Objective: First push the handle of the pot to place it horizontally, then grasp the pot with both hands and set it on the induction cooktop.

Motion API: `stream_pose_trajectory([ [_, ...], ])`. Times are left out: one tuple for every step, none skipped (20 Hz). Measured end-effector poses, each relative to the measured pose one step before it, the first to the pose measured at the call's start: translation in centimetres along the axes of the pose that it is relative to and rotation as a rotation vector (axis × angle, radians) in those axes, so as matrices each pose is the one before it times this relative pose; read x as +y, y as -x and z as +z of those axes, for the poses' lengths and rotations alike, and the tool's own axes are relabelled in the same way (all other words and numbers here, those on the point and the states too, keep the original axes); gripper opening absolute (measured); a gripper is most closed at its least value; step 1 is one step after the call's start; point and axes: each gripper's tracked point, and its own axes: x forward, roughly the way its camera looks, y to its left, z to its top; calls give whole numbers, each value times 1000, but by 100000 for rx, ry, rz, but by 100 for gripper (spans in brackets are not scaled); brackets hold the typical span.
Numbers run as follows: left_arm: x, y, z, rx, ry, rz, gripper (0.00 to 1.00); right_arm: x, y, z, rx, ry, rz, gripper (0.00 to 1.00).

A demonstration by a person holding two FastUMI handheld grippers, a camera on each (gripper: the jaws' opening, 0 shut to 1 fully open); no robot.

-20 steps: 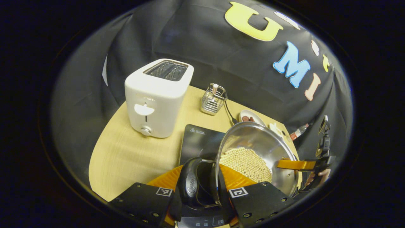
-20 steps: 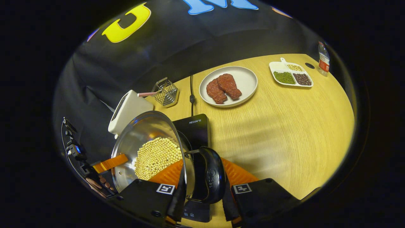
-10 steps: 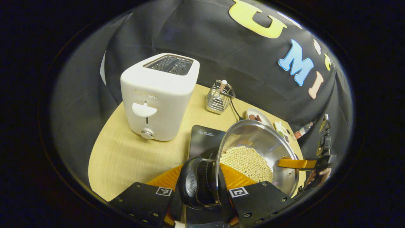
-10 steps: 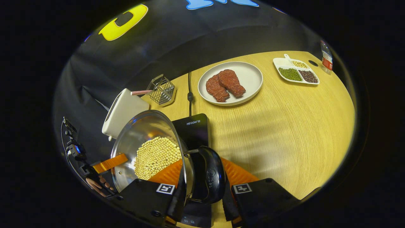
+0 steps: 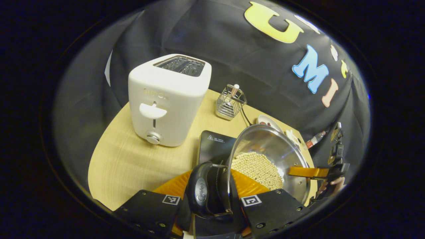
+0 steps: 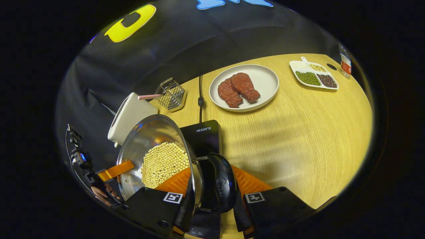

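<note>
The left gripper [image 5: 212,212] and right gripper [image 6: 212,212] each clamp a black side handle of the steel pot [image 5: 265,149] (holding pale beans), held over the black induction cooktop [image 6: 204,136] near the table's [image 6: 298,139] back edge.

A white toaster [image 5: 167,99] stands at the left of the left gripper view on the wooden desk [image 5: 126,162], with a wire basket [image 5: 229,103] to its right holding a straw. In the right gripper view, a round plate [image 6: 262,83] with 2 pieces of meat [image 6: 238,89] sits at upper centre. A divided dish [image 6: 313,75] of beans and a bottle [image 6: 345,61] are at the upper right.
</note>
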Motion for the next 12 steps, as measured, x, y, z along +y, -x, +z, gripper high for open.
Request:
stream_pose_trajectory([
  [11,42,42,-235,109,124,53,12,-12,16,74,-26,-23,54],
  [13,-84,-13,-17,-143,207,49,21,-1,14,-13,-19,-145,51],
  [31,73,-13,96,-7,176,49,3,-36,2,189,311,239,51],
  [53,-12,100,270,184,258,56,-4,98,-45,315,-14,208,52],
  [-11,58,-141,518,-267,266,50,15,31,-35,461,-64,101,52],
  [31,-92,0,146,137,271,53,-4,-7,28,145,116,-54,52],
  [-34,75,-82,39,593,474,58,-39,-41,7,-48,183,-119,53],
  [6,-64,38,222,543,447,54,-73,145,-117,171,163,-585,53],
  [17,-30,-436,1197,-67,532,55,-109,229,15,187,294,-373,62],
  [545,-96,-630,2128,-2012,2924,56,43,-114,-56,-267,757,374,60],
  [745,-49,-812,2590,-3028,4164,65,-136,23,-209,-379,1113,2,80],
  [456,-41,-32,-499,-1628,2277,76,-244,416,224,268,921,-401,100],
])
